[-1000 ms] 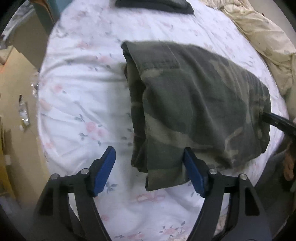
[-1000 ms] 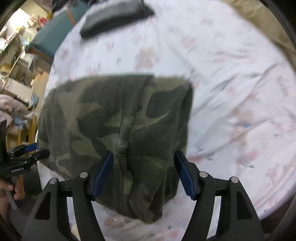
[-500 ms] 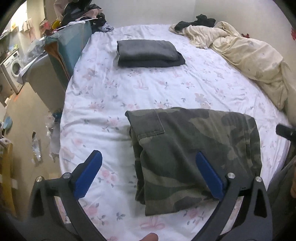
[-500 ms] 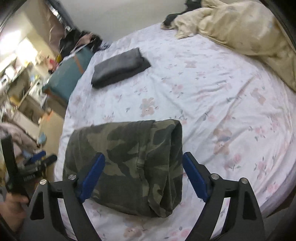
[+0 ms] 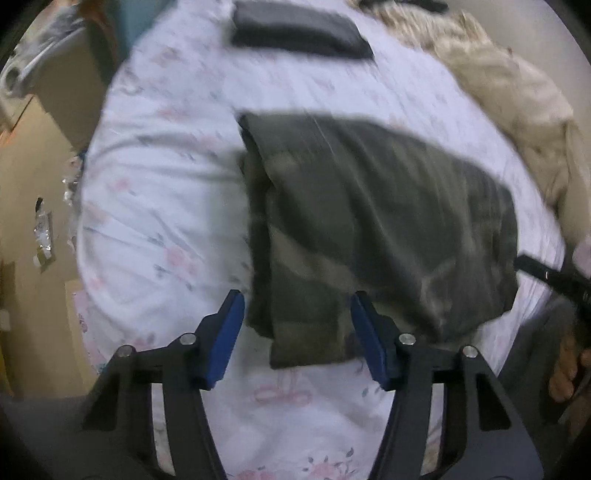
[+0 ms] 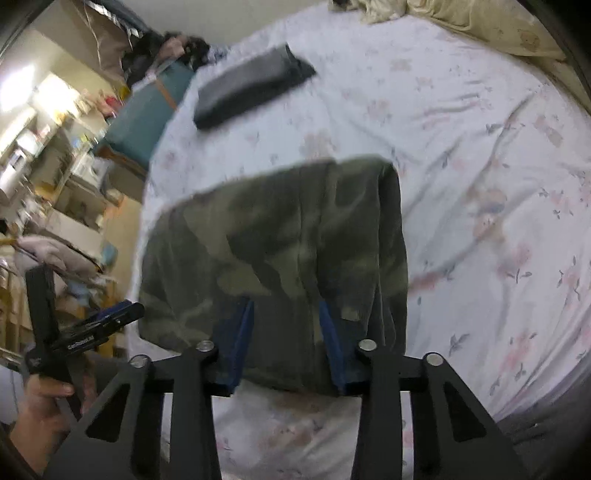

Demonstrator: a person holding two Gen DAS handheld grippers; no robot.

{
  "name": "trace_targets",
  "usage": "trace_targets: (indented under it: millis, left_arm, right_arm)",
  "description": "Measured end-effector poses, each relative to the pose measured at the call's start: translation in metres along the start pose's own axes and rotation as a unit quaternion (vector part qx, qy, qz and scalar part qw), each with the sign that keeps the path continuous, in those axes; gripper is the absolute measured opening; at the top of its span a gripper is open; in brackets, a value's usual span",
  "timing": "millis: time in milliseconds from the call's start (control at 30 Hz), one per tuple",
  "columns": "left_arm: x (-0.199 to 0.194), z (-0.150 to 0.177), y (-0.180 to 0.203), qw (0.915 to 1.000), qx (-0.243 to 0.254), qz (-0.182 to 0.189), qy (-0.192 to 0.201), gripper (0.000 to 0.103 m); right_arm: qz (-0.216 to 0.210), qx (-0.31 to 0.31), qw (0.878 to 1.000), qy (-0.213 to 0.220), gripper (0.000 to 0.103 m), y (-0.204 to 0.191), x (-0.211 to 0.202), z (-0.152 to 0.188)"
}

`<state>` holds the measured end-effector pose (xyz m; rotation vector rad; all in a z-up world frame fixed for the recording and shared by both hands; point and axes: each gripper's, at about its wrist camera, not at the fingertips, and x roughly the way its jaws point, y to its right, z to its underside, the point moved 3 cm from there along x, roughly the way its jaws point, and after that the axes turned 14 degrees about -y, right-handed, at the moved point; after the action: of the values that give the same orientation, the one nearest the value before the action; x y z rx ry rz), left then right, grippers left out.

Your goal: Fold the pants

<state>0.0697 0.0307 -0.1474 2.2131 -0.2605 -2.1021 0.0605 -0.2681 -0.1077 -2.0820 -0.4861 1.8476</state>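
Observation:
The camouflage pants lie folded into a thick rectangle on the floral bed sheet. My left gripper is open, its blue pads either side of the near left corner of the pants. In the right wrist view the pants lie just ahead. My right gripper has its blue pads pushed into the near edge of the fabric, with a fold between them; they stand partly closed. The left gripper also shows in the right wrist view, at the pants' left edge.
A folded dark grey garment lies at the far side of the bed, also in the right wrist view. A crumpled cream blanket lies at the right. The bed's left edge drops to the floor, with furniture and clutter beyond.
Both grippers have come back down from a raised position to the pants' near edge. The jaws have narrowed, and the right pads now press into the fabric.

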Motion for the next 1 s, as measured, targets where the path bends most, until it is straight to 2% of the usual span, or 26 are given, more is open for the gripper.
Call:
trace_targets:
  millis: [33, 133, 167, 200, 233, 300, 367, 433, 467, 500, 600, 633, 667, 700, 733, 767, 800, 867, 900, 933, 967, 1000]
  left_arm:
    - [0.005, 0.0, 0.002, 1.0, 0.003, -0.007, -0.006, 0.04]
    - [0.01, 0.0, 0.007, 0.9997, 0.011, 0.011, -0.016, 0.014]
    - [0.008, 0.001, 0.009, 0.9997, 0.015, 0.013, -0.014, 0.012]
    - [0.006, 0.002, 0.01, 0.9996, 0.017, 0.015, -0.014, 0.01]
    - [0.001, 0.003, 0.009, 0.9996, 0.014, 0.024, -0.011, 0.009]
    - [-0.015, 0.006, 0.002, 0.9981, -0.002, 0.061, 0.001, 0.007]
    - [-0.033, 0.011, -0.01, 0.9953, -0.019, 0.094, 0.016, 0.006]
    - [-0.035, 0.016, -0.021, 0.9959, -0.034, 0.083, 0.011, 0.003]
    - [-0.026, 0.017, -0.025, 0.9962, -0.042, 0.076, -0.007, 0.003]
    - [-0.018, 0.017, -0.025, 0.9971, -0.044, 0.06, -0.019, 0.003]
    - [0.006, 0.012, -0.024, 0.9983, -0.031, -0.013, -0.048, 0.0]
    - [0.015, 0.011, -0.028, 0.9965, -0.04, -0.045, -0.058, 0.0]
    - [0.022, 0.012, -0.033, 0.993, -0.048, -0.083, -0.069, 0.0]
    - [0.03, 0.014, -0.037, 0.991, -0.059, -0.085, -0.086, 0.0]
    - [0.032, 0.014, -0.038, 0.9914, -0.069, -0.063, -0.092, 0.001]
    - [0.028, 0.014, -0.039, 0.9919, -0.081, -0.045, -0.087, 0.004]
    - [0.017, 0.015, -0.039, 0.9929, -0.088, -0.045, -0.066, 0.004]
    - [-0.002, 0.015, -0.038, 0.9942, -0.091, -0.046, -0.033, 0.005]
    - [-0.009, 0.014, -0.04, 0.9941, -0.098, -0.041, -0.02, 0.01]
    - [-0.017, 0.011, -0.041, 0.9939, -0.105, -0.032, -0.009, 0.023]
    - [-0.023, 0.007, -0.043, 0.9934, -0.111, -0.026, -0.001, 0.032]
    - [-0.032, 0.0, -0.045, 0.9924, -0.122, -0.014, 0.013, 0.049]
  right_arm:
    - [0.016, -0.002, 1.0, -0.008, 0.038, -0.001, 0.007, -0.001]
    - [0.043, 0.019, 0.997, -0.056, 0.038, 0.011, 0.033, -0.005]
    - [0.04, 0.03, 0.996, -0.077, 0.033, 0.016, 0.042, -0.005]
    - [0.037, 0.029, 0.995, -0.086, 0.005, 0.016, 0.046, -0.004]
    - [0.031, 0.022, 0.996, -0.084, 0.001, 0.013, 0.044, -0.004]
    - [0.016, 0.011, 0.997, -0.07, 0.001, 0.009, 0.035, -0.004]
    - [-0.032, 0.01, 0.998, -0.05, 0.001, 0.007, 0.015, -0.002]
    - [-0.063, 0.009, 0.997, -0.032, 0.001, 0.007, -0.006, 0.005]
    - [-0.076, 0.015, 0.996, -0.04, 0.0, 0.01, -0.008, 0.009]
    - [-0.071, 0.021, 0.996, -0.054, 0.0, 0.011, -0.003, 0.011]
    - [-0.008, 0.021, 0.993, -0.119, 0.001, 0.011, 0.036, 0.012]
    - [0.012, 0.026, 0.991, -0.128, 0.001, 0.013, 0.045, 0.011]
    - [0.029, 0.03, 0.989, -0.139, 0.001, 0.014, 0.055, 0.011]
    - [0.047, 0.028, 0.987, -0.151, 0.002, 0.015, 0.062, 0.013]
    - [0.053, 0.028, 0.986, -0.157, 0.002, 0.014, 0.064, 0.013]
    - [0.054, 0.03, 0.985, -0.158, 0.003, 0.016, 0.065, 0.013]
    - [0.05, 0.041, 0.986, -0.156, 0.005, 0.018, 0.06, 0.013]
    - [0.018, 0.053, 0.989, -0.137, 0.008, 0.019, 0.046, 0.012]
    - [-0.002, 0.059, 0.991, -0.12, 0.008, 0.02, 0.035, 0.011]
    - [-0.027, 0.066, 0.993, -0.095, 0.008, 0.019, 0.02, 0.006]
    - [-0.045, 0.067, 0.994, -0.075, 0.012, 0.019, 0.01, 0.001]
    - [-0.047, 0.063, 0.995, -0.06, 0.019, 0.019, 0.001, -0.005]
